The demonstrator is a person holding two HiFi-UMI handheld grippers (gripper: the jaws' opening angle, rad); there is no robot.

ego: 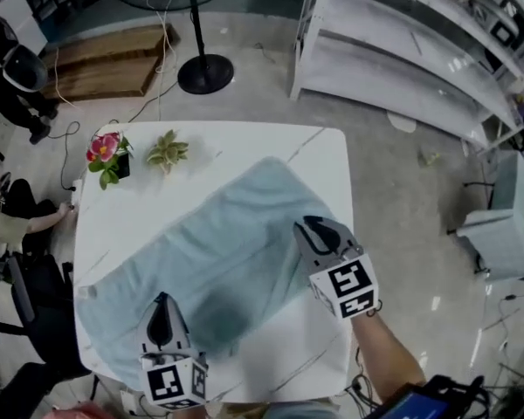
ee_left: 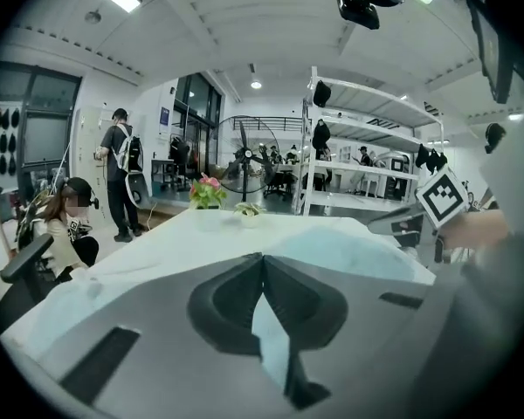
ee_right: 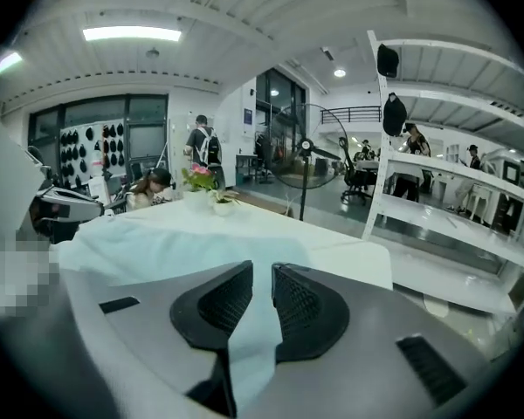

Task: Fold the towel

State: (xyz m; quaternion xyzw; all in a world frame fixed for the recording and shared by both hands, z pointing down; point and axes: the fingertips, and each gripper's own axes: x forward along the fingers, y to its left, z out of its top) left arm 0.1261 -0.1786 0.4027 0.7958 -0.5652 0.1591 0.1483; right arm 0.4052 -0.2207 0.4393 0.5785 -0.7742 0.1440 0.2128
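The fan (ego: 204, 73) is cut off by the top edge of the head view, a seated person (ego: 17, 225) by its left edge. At lower left, the left gripper (ego: 162, 300) hides part of the towel (ego: 236, 251).

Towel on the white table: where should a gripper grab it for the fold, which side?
Likely the right corner of the towel, by the right gripper, approached low from the right edge of the table, with the jaws straddling the hem. The towel lies flat and skewed, so only edges and corners give a thin lip to pinch.
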